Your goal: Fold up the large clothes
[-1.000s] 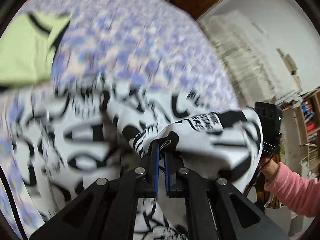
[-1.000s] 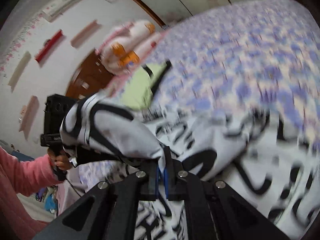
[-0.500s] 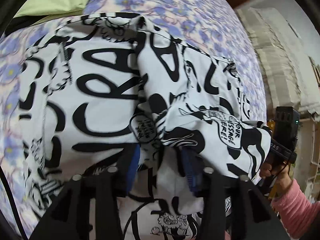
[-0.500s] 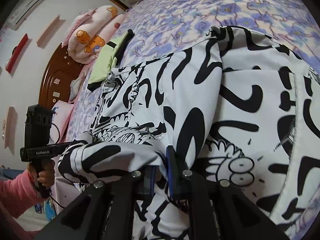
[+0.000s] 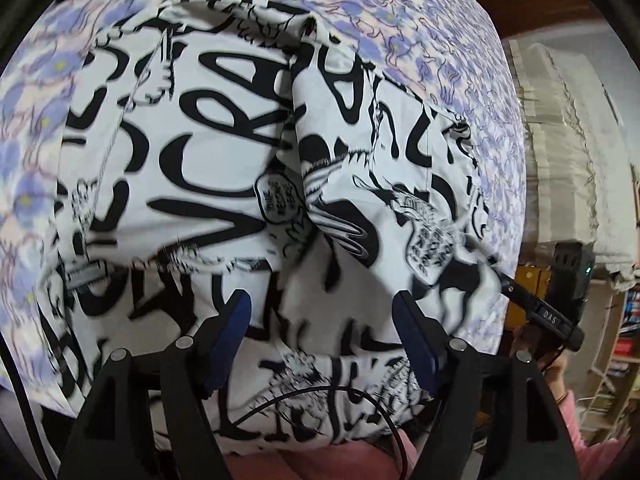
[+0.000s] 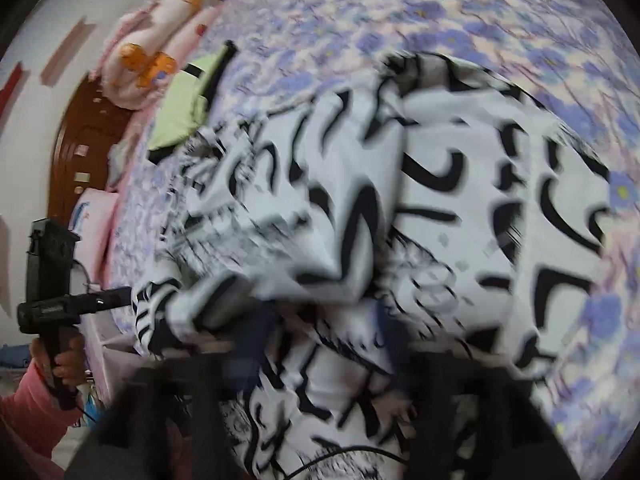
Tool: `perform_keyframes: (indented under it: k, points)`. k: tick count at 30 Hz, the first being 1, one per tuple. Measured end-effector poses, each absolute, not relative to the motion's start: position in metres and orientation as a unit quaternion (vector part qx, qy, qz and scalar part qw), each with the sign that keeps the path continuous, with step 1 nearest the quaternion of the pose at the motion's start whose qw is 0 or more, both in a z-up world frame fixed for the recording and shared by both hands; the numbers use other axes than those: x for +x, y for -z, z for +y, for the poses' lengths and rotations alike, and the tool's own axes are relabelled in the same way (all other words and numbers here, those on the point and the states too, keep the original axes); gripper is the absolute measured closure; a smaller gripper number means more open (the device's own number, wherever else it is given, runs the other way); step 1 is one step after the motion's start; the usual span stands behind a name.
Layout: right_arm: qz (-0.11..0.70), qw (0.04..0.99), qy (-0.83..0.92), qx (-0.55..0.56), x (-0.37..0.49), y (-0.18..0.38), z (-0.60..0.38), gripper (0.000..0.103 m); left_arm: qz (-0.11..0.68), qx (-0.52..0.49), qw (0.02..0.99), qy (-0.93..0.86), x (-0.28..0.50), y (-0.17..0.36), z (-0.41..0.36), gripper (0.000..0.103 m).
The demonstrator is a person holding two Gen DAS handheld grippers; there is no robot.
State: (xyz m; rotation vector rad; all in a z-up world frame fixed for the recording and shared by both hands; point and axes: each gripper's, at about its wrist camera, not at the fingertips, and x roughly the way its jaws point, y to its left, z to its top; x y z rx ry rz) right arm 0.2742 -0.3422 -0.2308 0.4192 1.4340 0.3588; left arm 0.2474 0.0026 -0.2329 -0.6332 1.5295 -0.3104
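A large white garment with black graffiti print [image 5: 224, 152] lies spread on the floral bedsheet [image 5: 420, 32], one half folded over the other. My left gripper [image 5: 324, 320] hovers over its near edge. Its jaws are opening wide, and the blue pads [image 5: 234, 328] touch no cloth. In the blurred right wrist view the same garment [image 6: 460, 208] fills the middle. My right gripper [image 6: 328, 344] is over its near edge with jaws opening; fabric lies under the gap and nothing is pinched. A hand in a pink sleeve [image 6: 24, 412] holds the other tool.
A lime-green garment [image 6: 180, 108] lies folded further up the bed, beside pink bear-print pillows [image 6: 148, 60] and a dark wooden headboard [image 6: 76, 132]. A white covered pile [image 5: 560, 152] and a bookshelf [image 5: 624, 340] stand beyond the bed's right side.
Both grippers carried the pinched edge of the garment over and down onto the bed. First the left, then the right went from shut to wide. The cloth now lies loose.
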Motion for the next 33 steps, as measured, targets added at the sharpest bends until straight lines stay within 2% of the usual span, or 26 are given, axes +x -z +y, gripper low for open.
perform_keyframes:
  k: [6,11,17,18,19,20,22,23,25,26,28,30,33]
  points:
    - [0.668,0.668,-0.129,0.302,0.249,0.24,-0.36,0.029,0.678,-0.35,0.627,0.159,0.235,0.246,-0.005,0.022]
    - [0.664,0.627,-0.117,0.39,0.242,0.263,-0.347,0.029,0.691,-0.384,0.592,0.155,0.242,0.275,-0.023,0.022]
    - [0.685,0.604,-0.085,0.398,0.24,0.288,-0.323,0.03,0.712,-0.398,0.563,0.134,0.258,0.299,-0.044,0.022]
    - [0.686,0.601,-0.079,0.402,0.241,0.291,-0.32,0.034,0.713,-0.397,0.562,0.134,0.261,0.301,-0.047,0.022]
    - [0.686,0.598,-0.074,0.408,0.242,0.293,-0.318,0.049,0.713,-0.394,0.564,0.134,0.264,0.302,-0.052,0.022]
    - [0.686,0.595,-0.068,0.414,0.243,0.295,-0.318,0.07,0.716,-0.389,0.564,0.134,0.267,0.304,-0.055,0.022]
    - [0.686,0.59,-0.062,0.421,0.245,0.298,-0.317,0.092,0.726,-0.387,0.554,0.13,0.273,0.31,-0.063,0.024]
    - [0.687,0.593,-0.064,0.416,0.246,0.298,-0.315,0.092,0.729,-0.392,0.547,0.129,0.274,0.313,-0.065,0.027]
    - [0.687,0.604,-0.075,0.397,0.251,0.293,-0.311,0.094,0.734,-0.402,0.535,0.12,0.277,0.317,-0.069,0.052]
    - [0.686,0.611,-0.083,0.387,0.255,0.289,-0.307,0.096,0.737,-0.397,0.535,0.114,0.279,0.317,-0.071,0.057]
    - [0.678,0.623,-0.095,0.378,0.261,0.279,-0.305,0.097,0.736,-0.384,0.546,0.115,0.283,0.312,-0.075,0.085]
    - [0.663,0.637,-0.106,0.38,0.268,0.268,-0.307,0.097,0.727,-0.379,0.559,0.128,0.29,0.301,-0.078,0.093]
    - [0.63,0.663,-0.132,0.383,0.285,0.249,-0.31,0.097,0.694,-0.395,0.583,0.153,0.302,0.284,-0.079,0.096]
